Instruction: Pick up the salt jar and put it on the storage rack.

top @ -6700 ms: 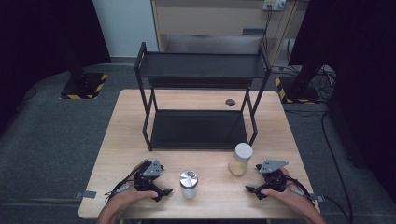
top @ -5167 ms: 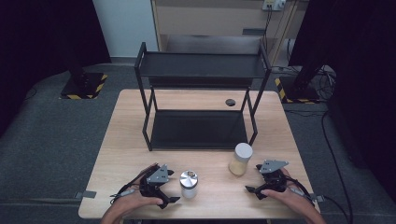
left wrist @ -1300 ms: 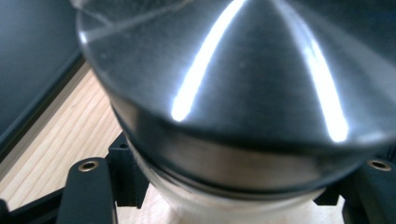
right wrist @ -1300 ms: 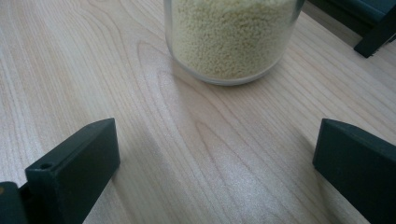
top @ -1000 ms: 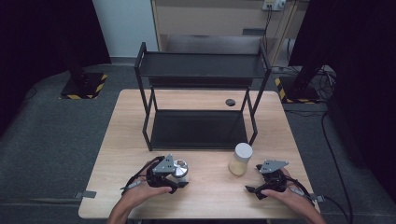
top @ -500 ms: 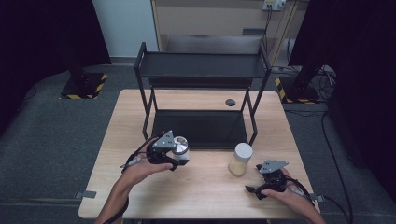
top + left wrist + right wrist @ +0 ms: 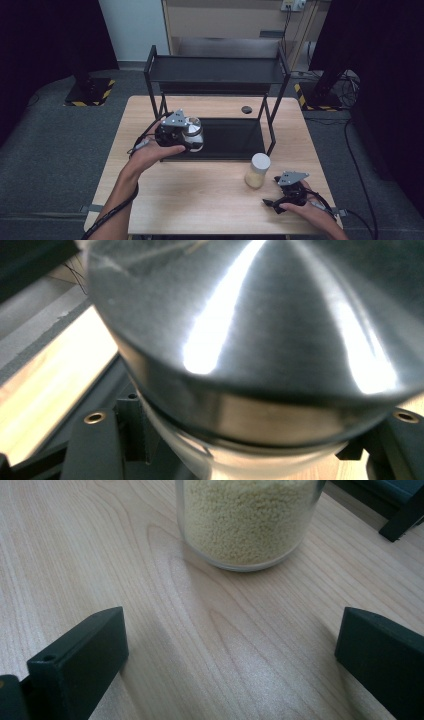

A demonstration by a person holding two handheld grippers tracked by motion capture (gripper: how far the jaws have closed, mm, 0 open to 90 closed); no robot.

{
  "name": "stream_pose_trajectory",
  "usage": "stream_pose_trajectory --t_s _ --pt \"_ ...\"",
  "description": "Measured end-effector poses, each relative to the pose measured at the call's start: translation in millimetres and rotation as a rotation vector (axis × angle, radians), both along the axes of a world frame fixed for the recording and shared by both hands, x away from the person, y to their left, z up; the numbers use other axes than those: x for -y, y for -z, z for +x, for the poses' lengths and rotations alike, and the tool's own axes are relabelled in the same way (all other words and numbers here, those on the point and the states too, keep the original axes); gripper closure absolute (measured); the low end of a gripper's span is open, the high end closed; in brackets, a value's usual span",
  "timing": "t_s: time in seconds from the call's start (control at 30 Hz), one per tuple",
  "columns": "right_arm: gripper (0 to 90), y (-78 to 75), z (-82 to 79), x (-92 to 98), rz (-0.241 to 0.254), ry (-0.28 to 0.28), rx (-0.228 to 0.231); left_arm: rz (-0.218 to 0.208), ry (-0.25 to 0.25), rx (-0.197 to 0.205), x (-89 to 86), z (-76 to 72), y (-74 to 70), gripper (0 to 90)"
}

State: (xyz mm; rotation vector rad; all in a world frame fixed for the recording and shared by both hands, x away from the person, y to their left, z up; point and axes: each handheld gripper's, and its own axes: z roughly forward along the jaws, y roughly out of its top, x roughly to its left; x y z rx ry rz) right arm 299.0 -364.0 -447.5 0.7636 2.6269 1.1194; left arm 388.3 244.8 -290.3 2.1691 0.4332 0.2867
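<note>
Progress looks roughly halfway: left tongs [image 7: 192,136] are clenched on the metal-lidded jar [image 7: 192,131], lifted off the tabletop [image 7: 200,190] before the black shelf [image 7: 215,70], not yet placed. Right tongs [image 7: 272,202] rest released near the grain jar [image 7: 257,170].

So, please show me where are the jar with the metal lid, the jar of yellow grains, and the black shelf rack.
Jar with the metal lid [image 7: 192,131]: high view, on its shiny lid.
Jar of yellow grains [image 7: 248,522]: right gripper view, on its grain-filled glass wall.
Black shelf rack [image 7: 215,70]: high view, on its top shelf.
</note>
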Motion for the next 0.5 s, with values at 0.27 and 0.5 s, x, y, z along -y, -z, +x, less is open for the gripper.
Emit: stream_pose_trajectory --t_s 0.27,0.5 --pt "1.4 0.3 0.0 0.1 0.001 -0.001 0.002 0.029 0.010 0.013 1.4 14.1 -45.4 30.3" --pt "1.3 0.3 -0.1 0.0 0.001 0.000 0.002 0.050 0.000 0.028 6.4 14.6 -83.6 30.3"
